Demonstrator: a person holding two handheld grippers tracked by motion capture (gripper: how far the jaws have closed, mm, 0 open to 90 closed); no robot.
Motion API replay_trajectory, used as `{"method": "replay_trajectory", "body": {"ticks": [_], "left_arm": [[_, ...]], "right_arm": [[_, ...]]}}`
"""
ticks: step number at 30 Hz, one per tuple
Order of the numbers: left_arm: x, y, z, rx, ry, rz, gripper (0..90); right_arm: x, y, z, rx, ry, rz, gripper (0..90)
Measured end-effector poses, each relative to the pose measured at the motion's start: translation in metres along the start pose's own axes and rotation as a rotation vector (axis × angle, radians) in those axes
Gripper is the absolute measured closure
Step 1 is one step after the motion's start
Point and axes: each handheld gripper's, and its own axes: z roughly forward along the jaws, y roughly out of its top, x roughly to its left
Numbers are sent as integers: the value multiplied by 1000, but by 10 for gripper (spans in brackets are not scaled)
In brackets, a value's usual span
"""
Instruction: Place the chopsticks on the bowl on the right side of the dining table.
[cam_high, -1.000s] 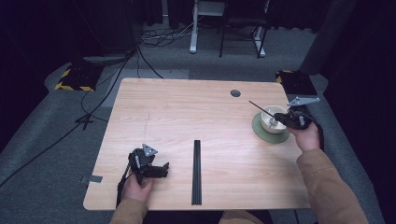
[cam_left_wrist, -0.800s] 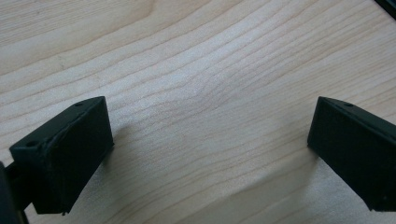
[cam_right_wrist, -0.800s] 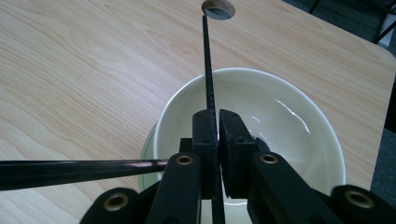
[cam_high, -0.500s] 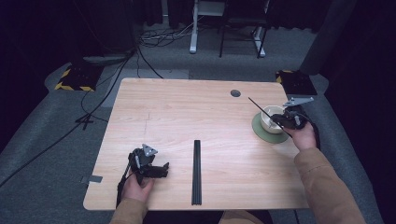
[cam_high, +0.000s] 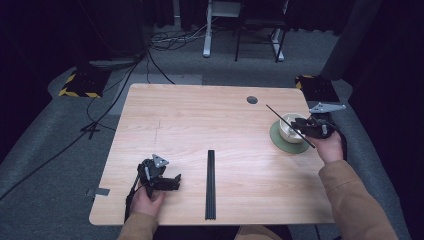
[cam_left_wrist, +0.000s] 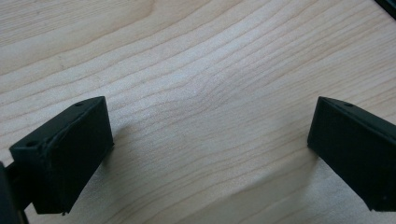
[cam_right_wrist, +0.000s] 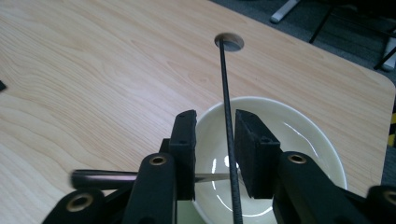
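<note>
Chopstick (cam_right_wrist: 228, 107), single, thin and black: lies between the jaws of the right gripper (cam_right_wrist: 215, 140) and runs out past them across the white bowl (cam_right_wrist: 299, 135) toward the round cable hole (cam_right_wrist: 229, 41) in the table. In the right gripper view the jaws stand a little apart, the stick against the inner face of the right-hand jaw with a gap on the other side; whether they truly clamp it cannot be told. In the high view the same stick (cam_high: 290, 126) crosses above the bowl (cam_high: 288, 128) on a slant, its far tip pointing toward the hole (cam_high: 252, 99).

Bowl: white, glossy, sits on a round green mat (cam_high: 280, 142) near the table's right edge, directly under the right gripper (cam_high: 311, 126).

Chopstick rest or pair (cam_high: 210, 184): a long black bar, lying straight on the table (cam_high: 200, 120), well to the left of the bowl, toward the near edge.

Left gripper (cam_high: 161, 179): low on the table, left of the black bar and well apart from the bowl. Jaws spread wide in the left gripper view (cam_left_wrist: 210, 154), only bare wood between them.
</note>
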Motion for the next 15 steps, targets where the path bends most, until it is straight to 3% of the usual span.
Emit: {"method": "replay_trajectory", "body": {"ticks": [4,12,15], "left_arm": [[0,0,0,1,-3,-1,3],[0,0,0,1,-2,-1,3],[0,0,0,1,-3,-2,3]], "right_arm": [[7,5,-12,-33,24,26,667],[33,17,-33,-92,84,10,612],[44,22,-37,-83,95,-7,602]]}}
